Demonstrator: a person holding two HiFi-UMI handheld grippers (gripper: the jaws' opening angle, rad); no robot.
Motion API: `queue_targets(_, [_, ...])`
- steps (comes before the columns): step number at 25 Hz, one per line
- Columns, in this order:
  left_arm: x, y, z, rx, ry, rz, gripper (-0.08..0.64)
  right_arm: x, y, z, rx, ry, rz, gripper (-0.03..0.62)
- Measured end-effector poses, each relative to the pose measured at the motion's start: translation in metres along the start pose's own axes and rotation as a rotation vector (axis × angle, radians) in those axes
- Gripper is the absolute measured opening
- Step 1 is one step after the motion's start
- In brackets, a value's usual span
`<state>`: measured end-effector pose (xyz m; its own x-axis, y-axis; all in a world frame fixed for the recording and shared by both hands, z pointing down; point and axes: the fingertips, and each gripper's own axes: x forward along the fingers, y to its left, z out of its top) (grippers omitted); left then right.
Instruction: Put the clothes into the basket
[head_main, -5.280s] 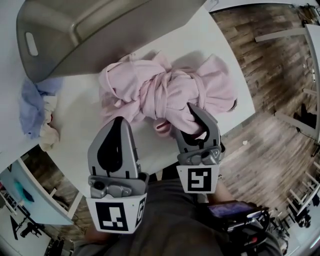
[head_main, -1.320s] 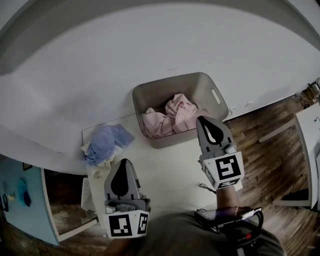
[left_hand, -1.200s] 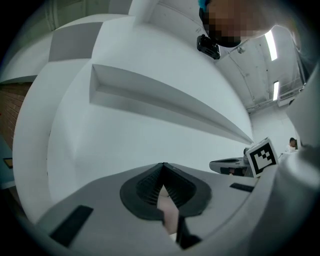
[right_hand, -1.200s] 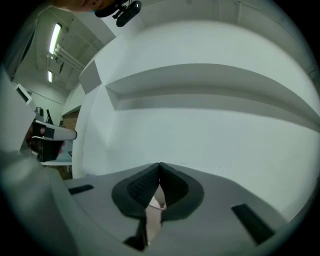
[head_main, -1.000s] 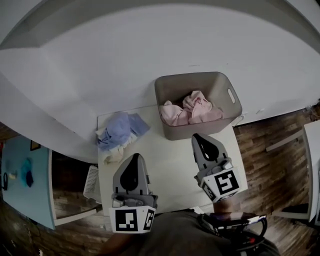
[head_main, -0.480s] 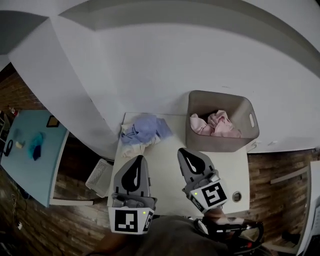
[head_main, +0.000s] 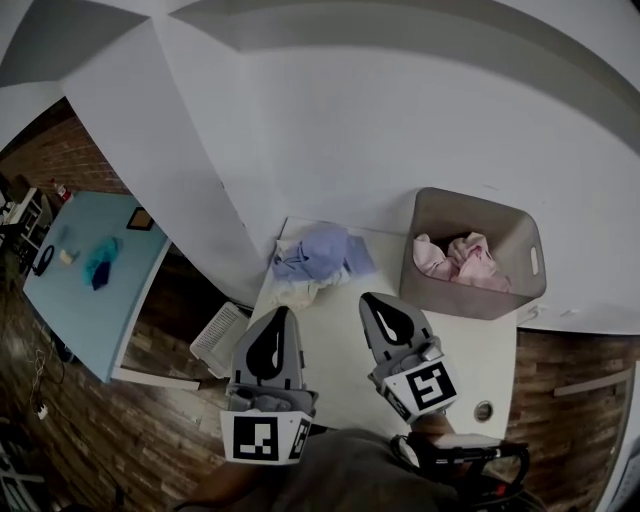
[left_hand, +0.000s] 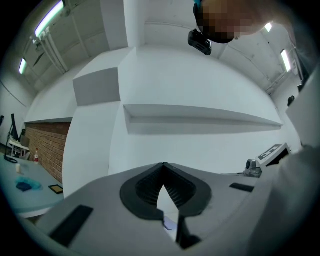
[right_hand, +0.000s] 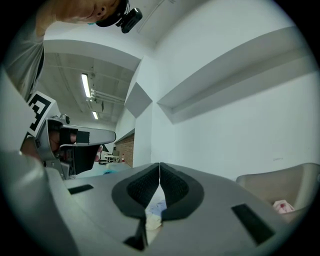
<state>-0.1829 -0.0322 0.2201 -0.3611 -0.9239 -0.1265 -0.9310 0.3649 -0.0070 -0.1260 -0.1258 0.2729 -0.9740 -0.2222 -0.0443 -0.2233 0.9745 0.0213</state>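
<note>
In the head view, a grey basket (head_main: 468, 298) stands at the far right corner of the white table (head_main: 478, 365), its long side along the far edge and a handle slot in its right end wall. Pink clothes (head_main: 462, 262) lie crumpled inside it. Blue clothes (head_main: 320, 250) are heaped at the far left corner, outside the basket, with a cream piece at the heap's near left side by the left edge. The heap stretches along the far edge. The left gripper (head_main: 283, 313) and right gripper (head_main: 369, 298) hover side by side over the near half of the table, both pointing toward the far edge. Their tips are short of the blue clothes and touch nothing. The basket is off to the right of the right gripper.

In the left gripper view, the left gripper (left_hand: 163, 166) has its jaws closed tip to tip with nothing held. It faces a white wall, and a sliver of blue cloth shows low in the slot behind the tips. Part of the right gripper (left_hand: 265, 156) shows at the right.

In the right gripper view, the right gripper (right_hand: 159, 165) is also closed and empty. The blue clothes (right_hand: 156, 206) and the cream piece show beyond the slot. The basket (right_hand: 272, 182) sits at the right with pink clothes (right_hand: 283, 205) inside, and the left gripper (right_hand: 75, 139) shows at the left.
</note>
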Motion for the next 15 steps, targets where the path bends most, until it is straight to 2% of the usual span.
queue_targets(8, [0.009,0.003,-0.009,0.016,0.027,0.085,0.008,-0.003,-0.014,-0.019,0.037,0.025,0.04,0.009])
queue_targets(15, [0.03,0.026,-0.031,-0.004,0.066,0.097,0.008,0.018,-0.02,-0.041,0.048,0.067,0.043,0.011])
